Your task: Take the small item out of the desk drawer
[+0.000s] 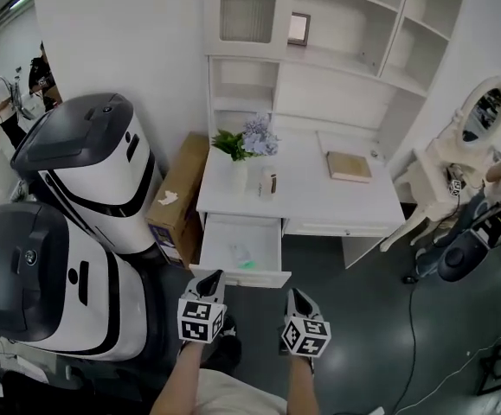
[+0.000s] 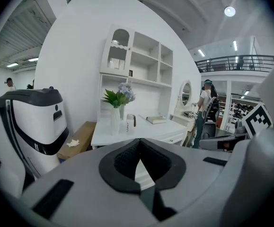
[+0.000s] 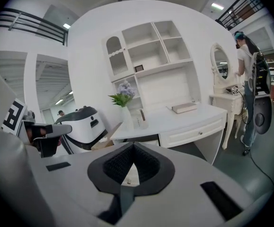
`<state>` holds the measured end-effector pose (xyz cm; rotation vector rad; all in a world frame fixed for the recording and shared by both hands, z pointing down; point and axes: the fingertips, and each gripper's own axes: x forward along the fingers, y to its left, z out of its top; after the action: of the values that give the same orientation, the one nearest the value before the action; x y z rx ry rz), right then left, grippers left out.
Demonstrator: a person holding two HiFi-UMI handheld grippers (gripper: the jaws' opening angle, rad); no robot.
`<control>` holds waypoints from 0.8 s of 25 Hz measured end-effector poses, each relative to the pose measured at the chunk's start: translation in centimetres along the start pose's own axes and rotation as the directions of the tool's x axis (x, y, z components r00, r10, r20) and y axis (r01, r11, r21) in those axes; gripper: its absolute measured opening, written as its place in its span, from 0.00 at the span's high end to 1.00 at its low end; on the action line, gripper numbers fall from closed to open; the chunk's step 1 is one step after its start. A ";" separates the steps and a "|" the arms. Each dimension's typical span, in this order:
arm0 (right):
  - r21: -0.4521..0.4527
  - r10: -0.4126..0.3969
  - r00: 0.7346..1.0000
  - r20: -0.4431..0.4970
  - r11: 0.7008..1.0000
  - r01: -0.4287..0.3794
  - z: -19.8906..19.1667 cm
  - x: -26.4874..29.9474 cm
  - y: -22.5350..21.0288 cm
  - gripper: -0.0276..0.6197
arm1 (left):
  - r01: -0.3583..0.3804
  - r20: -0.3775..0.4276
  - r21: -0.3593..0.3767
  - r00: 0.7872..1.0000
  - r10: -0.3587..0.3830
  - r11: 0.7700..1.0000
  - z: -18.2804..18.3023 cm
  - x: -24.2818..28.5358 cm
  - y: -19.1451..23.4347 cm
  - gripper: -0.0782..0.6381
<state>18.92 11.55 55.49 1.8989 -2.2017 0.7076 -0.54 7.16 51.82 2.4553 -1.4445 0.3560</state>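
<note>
The white desk [image 1: 319,199] has its left drawer [image 1: 240,277] pulled open in the head view. A small pale green item [image 1: 245,261] lies inside on the drawer's floor. My left gripper [image 1: 212,278] hovers just in front of the drawer's front panel, shut and holding nothing. My right gripper [image 1: 297,296] is beside it, a little right of the drawer, also shut and holding nothing. In the left gripper view the black pads [image 2: 127,162] meet, with the desk [image 2: 146,129] ahead. In the right gripper view the pads [image 3: 144,167] meet too, and the desk [image 3: 189,115] stands ahead.
On the desk stand a vase with a plant [image 1: 238,154], a cup [image 1: 269,182] and a book [image 1: 349,166]. A cardboard box [image 1: 179,188] and two big white and black machines [image 1: 94,171] [image 1: 42,284] stand left. A mirror stand [image 1: 479,115], a person and a floor cable [image 1: 410,318] are right.
</note>
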 end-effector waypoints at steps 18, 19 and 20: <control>-0.052 -0.033 0.994 -0.102 0.998 0.028 6.8 19.8 0.3 0.93 | 0.078 -0.076 -0.046 0.994 -0.081 0.996 4.6 17.5 9.9 0.87; -0.056 -0.035 0.993 -0.109 0.998 0.029 6.7 20.5 0.3 0.93 | 0.080 -0.079 -0.050 0.993 -0.084 0.996 4.6 18.1 10.3 0.87; -0.058 -0.036 0.993 -0.117 0.998 0.030 6.6 21.3 0.4 0.93 | 0.081 -0.081 -0.054 0.993 -0.086 0.995 4.6 18.6 10.7 0.87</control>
<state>15.80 -10.34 58.24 1.8136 -2.0922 0.7248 -0.83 -14.56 55.09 2.4212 -1.2970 0.3943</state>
